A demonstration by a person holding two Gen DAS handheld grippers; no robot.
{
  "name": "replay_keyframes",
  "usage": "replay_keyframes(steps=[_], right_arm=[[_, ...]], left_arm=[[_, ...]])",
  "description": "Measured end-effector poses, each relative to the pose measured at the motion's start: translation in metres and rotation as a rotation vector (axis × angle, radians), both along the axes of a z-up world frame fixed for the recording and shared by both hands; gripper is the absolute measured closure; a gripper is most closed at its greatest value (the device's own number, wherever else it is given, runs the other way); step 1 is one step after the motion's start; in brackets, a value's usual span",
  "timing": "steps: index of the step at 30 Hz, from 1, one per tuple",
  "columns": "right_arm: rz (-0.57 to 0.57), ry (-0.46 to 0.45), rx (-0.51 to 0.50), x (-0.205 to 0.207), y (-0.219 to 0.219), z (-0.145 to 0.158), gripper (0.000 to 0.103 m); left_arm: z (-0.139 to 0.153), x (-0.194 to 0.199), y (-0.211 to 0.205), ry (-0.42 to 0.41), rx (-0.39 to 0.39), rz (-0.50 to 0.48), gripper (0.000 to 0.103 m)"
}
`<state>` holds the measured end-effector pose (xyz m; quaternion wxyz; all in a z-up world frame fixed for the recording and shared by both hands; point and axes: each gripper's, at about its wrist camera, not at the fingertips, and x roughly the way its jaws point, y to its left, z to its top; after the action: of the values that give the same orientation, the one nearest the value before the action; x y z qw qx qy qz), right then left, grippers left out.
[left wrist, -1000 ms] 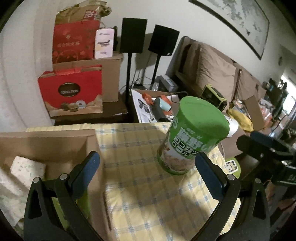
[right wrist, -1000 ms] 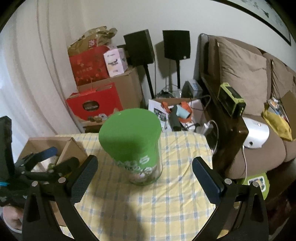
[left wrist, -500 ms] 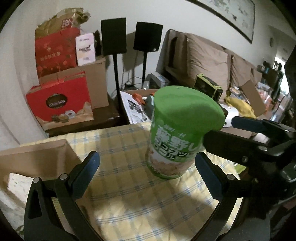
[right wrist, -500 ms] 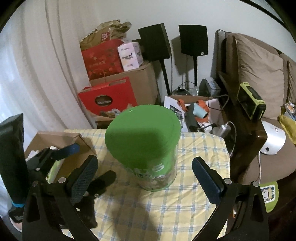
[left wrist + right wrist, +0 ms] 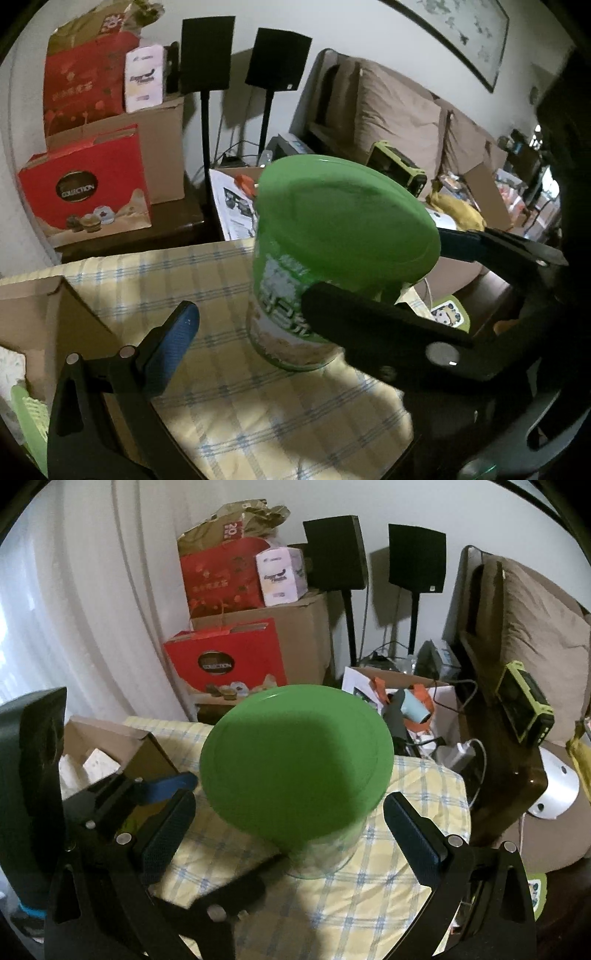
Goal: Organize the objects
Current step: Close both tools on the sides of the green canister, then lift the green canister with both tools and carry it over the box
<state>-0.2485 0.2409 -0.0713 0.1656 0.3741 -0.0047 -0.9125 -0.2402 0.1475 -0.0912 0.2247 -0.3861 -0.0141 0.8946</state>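
Note:
A clear jar with a broad green lid [image 5: 343, 218] and a green label stands upright on the yellow checked tablecloth [image 5: 258, 413]. My right gripper [image 5: 291, 830] is open, with one blue-padded finger on each side of the jar [image 5: 295, 760] just below the lid. In the left wrist view its black fingers [image 5: 369, 325] cross in front of and behind the jar. My left gripper [image 5: 295, 343] is open too, close to the jar. Only its left finger shows; the right gripper hides the other. I cannot tell whether any pad touches the jar.
An open cardboard box [image 5: 44, 306] with white packets and a green basket sits at the table's left edge. Beyond the table are red gift boxes [image 5: 225, 657], speaker stands [image 5: 347, 627], a floor box of clutter and a sofa [image 5: 535, 627] on the right.
Both grippers have moved in on the jar, which has stayed put. The right gripper's fingers now straddle it and block the left gripper's right finger from view.

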Motion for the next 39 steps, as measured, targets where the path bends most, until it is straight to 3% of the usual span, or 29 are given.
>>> replay_keyframes(steps=[11,14,20,30,39], right_arm=[[0.009,0.002,-0.046,-0.014,0.006,-0.013,0.001],[0.010,0.004,-0.045,-0.014,0.007,-0.013,0.002],[-0.002,-0.001,-0.085,-0.010,0.012,-0.008,0.002],[0.022,0.067,-0.056,0.016,-0.011,0.042,0.002],[0.096,0.116,-0.071,0.037,-0.059,0.090,0.002]], left_arm=[[-0.001,-0.004,0.018,0.074,0.014,-0.054,0.000],[0.002,-0.002,0.022,0.088,0.013,-0.098,0.009],[0.012,0.006,0.022,0.129,0.008,-0.099,0.012],[0.060,0.034,-0.001,0.199,0.038,-0.064,0.013],[0.109,0.063,-0.046,0.260,0.006,-0.013,0.013]])
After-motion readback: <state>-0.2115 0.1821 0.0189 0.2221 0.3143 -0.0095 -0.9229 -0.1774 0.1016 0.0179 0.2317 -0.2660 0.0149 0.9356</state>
